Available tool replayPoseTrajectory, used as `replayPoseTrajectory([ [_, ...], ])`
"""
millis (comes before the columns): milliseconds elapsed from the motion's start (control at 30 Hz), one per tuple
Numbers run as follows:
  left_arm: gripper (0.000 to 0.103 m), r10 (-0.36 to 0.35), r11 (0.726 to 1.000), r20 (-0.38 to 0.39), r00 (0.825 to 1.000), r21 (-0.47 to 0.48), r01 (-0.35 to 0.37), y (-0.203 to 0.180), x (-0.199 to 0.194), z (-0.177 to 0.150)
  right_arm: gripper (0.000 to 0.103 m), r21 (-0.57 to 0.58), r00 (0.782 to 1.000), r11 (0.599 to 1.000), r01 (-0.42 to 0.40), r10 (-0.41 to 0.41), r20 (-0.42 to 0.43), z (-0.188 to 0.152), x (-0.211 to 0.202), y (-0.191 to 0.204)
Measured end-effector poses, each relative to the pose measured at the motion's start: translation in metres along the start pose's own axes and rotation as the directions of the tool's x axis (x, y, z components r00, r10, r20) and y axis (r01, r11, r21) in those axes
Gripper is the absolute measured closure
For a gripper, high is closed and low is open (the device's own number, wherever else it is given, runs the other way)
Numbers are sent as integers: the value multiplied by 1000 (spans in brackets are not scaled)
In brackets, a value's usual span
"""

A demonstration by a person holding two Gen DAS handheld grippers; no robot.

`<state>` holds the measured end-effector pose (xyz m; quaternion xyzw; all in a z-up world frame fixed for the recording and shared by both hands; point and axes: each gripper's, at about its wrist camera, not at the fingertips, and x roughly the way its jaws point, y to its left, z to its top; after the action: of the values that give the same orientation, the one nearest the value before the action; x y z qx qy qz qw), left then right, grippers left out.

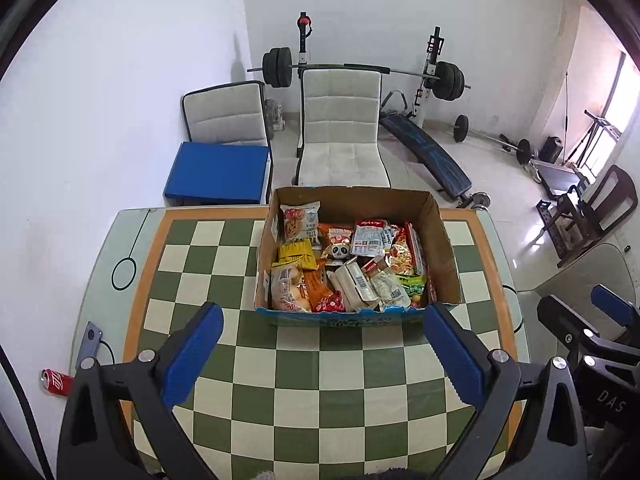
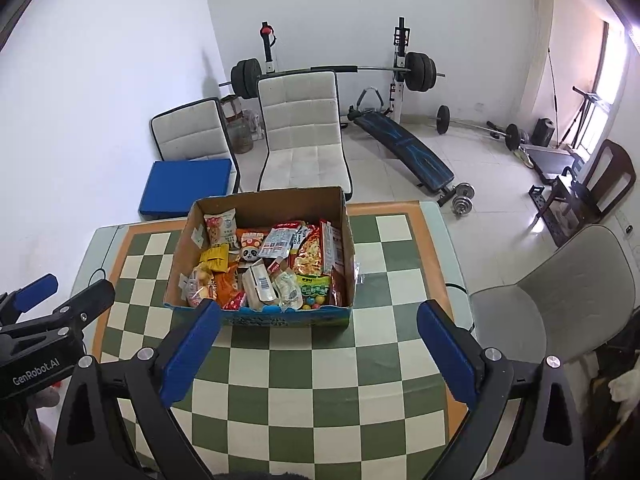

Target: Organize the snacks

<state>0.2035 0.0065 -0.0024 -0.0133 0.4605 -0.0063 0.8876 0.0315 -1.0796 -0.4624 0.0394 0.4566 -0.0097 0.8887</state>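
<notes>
- Left gripper (image 1: pixel 322 354), black with blue pads, is hovering above the green-and-cream chequered table (image 1: pixel 312 392) just short of the open brown cardboard box (image 1: pixel 444 256), jaws spread wide, nothing between them.
- Right gripper (image 2: pixel 318 350) is hanging beside it, equally wide and empty.
- Colourful packaged snacks (image 1: pixel 344 268) are lying heaped inside the box.
- White padded chair (image 1: pixel 340 128) is standing beyond the box.

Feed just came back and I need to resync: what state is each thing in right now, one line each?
Left gripper: open, empty.
Right gripper: open, empty.
Cardboard box: top open, upright on the checkered table.
Snack packets: piled loosely inside the box.
Red can: lying on its side off the table.
</notes>
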Motion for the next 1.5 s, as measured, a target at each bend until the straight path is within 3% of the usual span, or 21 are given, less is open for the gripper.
replayPoseTrajectory([
  [1500,1,-27,1000,-42,999,12,28,-6,17,-5,2,17,1000,1000,13,-13,-9,-1,14,-1],
])
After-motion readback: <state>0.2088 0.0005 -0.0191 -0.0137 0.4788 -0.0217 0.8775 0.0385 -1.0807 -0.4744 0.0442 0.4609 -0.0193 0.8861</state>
